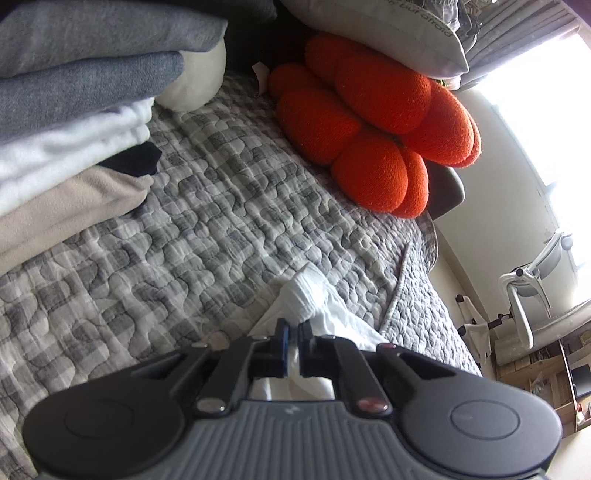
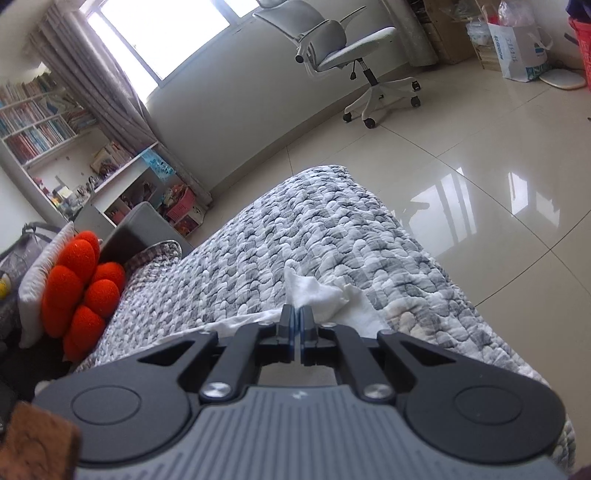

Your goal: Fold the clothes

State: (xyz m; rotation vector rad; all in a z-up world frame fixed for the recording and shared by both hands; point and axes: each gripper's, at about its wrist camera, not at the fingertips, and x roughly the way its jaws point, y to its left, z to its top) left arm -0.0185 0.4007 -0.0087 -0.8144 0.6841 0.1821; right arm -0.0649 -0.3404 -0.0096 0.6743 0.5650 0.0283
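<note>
A white garment [image 1: 314, 295] lies crumpled on the grey checked quilt [image 1: 221, 206] of a bed. My left gripper [image 1: 293, 330] is shut on a bunched fold of that white cloth, which sticks out past the fingertips and shows beneath the jaws. In the right wrist view the same white garment [image 2: 321, 291] spreads near the bed's edge, and my right gripper [image 2: 297, 314] is shut on its rumpled edge, with the jaws pressed together. Most of the garment is hidden under both gripper bodies.
A stack of folded clothes [image 1: 74, 110] in grey, white and beige sits at the left. An orange flower-shaped cushion [image 1: 376, 125] and a grey pillow [image 1: 388, 33] lie at the head. Beyond the bed's edge are a tiled floor [image 2: 480, 177], an office chair [image 2: 354, 51] and bookshelves [image 2: 40, 122].
</note>
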